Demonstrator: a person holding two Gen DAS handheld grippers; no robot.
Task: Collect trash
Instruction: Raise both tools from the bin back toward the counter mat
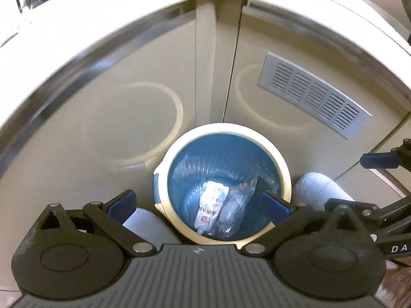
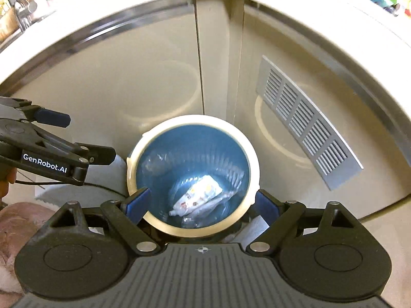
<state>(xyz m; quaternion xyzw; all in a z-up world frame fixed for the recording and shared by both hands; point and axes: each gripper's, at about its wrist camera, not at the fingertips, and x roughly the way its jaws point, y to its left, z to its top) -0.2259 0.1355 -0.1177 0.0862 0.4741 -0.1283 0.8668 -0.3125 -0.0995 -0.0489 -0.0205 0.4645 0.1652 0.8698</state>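
Observation:
A blue bin with a cream rim [image 1: 226,128] [image 2: 192,119] stands on the floor in a cabinet corner. At its bottom lie a white printed wrapper [image 1: 212,205] [image 2: 200,195] and a crumpled clear plastic wrapper [image 1: 235,205] [image 2: 218,201]. My left gripper [image 1: 199,204] hangs above the bin, its blue pads wide apart and holding nothing. The right gripper [image 2: 201,204] is also over the bin, open and empty. Each gripper shows at the edge of the other's view: the right gripper's finger [image 1: 380,160] and the left gripper's finger [image 2: 51,118].
Beige cabinet doors meet behind the bin, one with a grey vent grille [image 1: 313,100] [image 2: 305,125]. A white countertop edge [image 1: 102,7] curves overhead. White soft items [image 1: 318,187] [image 1: 143,220] lie on both sides of the bin. A person's hand [image 2: 7,179] holds the left gripper.

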